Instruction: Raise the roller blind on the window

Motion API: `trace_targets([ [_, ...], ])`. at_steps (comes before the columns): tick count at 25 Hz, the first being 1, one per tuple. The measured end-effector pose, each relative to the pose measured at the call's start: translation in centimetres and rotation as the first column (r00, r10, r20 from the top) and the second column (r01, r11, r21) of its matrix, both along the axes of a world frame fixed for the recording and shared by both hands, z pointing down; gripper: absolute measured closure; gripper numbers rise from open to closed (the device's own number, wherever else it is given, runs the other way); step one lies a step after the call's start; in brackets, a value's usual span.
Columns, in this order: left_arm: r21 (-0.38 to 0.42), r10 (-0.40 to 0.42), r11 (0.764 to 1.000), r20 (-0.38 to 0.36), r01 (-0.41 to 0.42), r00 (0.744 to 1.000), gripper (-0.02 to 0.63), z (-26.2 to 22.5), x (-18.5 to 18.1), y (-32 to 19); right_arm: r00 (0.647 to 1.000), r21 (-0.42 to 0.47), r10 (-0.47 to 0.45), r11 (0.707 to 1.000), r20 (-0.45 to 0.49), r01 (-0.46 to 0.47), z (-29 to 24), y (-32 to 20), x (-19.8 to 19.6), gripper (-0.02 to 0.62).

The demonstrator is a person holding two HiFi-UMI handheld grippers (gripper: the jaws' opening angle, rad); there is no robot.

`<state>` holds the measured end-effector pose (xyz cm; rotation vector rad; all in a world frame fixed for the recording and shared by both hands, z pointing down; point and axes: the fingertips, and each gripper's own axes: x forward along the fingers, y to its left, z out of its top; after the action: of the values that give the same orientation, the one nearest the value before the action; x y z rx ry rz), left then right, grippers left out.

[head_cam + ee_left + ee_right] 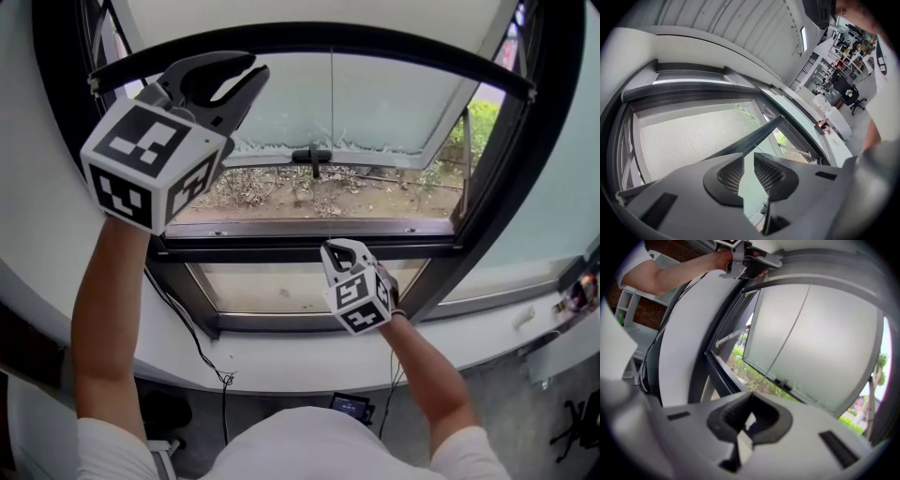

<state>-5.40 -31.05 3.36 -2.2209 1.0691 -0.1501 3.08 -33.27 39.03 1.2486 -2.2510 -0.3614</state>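
Observation:
The roller blind hangs partly lowered, its dark bottom bar arching across the top of the window. My left gripper is raised at the upper left just under that bar. It is open with a narrow gap, and nothing is between the pads. In the left gripper view the mesh fabric and bar lie just beyond the left gripper. My right gripper is low at the centre by the lower window frame, shut, with nothing I can make out between the pads.
Below the blind an outward-tilted pane with a black handle stands open over dry ground. A white sill curves below. A black cable hangs down at the left. Small items sit at the far right.

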Motion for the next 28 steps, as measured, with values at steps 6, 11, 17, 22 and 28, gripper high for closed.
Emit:
trace_targets([
  [6, -0.011, 0.019, 1.000, -0.036, -0.020, 0.999, 0.537, 2.0, -0.5, 1.2, 1.000, 0.005, 0.011, 1.000, 0.008, -0.011, 0.1, 0.1, 0.2, 0.572],
  [11, -0.018, 0.017, 1.000, -0.080, -0.019, 0.997, 0.537, 3.8, -0.9, 2.0, 1.000, 0.005, 0.021, 1.000, 0.015, -0.021, 0.0, 0.3, 0.4, 0.572],
  [17, -0.046, 0.024, 0.998, -0.190, -0.033, 0.981, 0.537, 6.7, -1.6, 2.9, 0.999, 0.002, 0.033, 0.999, 0.026, -0.033, 0.0, 0.5, 0.9, 0.572],
  [22, -0.108, 0.031, 0.992, -0.265, -0.062, 0.964, 0.537, 9.7, -2.2, 3.5, 0.999, 0.011, 0.037, 0.999, 0.036, -0.038, -0.3, 0.9, 0.9, 0.572],
  [28, -0.176, 0.011, 0.982, -0.333, -0.073, 0.943, 0.537, 12.8, -3.3, 3.7, 0.998, 0.018, 0.044, 0.999, 0.049, -0.045, -0.4, 1.2, 1.1, 0.572],
])
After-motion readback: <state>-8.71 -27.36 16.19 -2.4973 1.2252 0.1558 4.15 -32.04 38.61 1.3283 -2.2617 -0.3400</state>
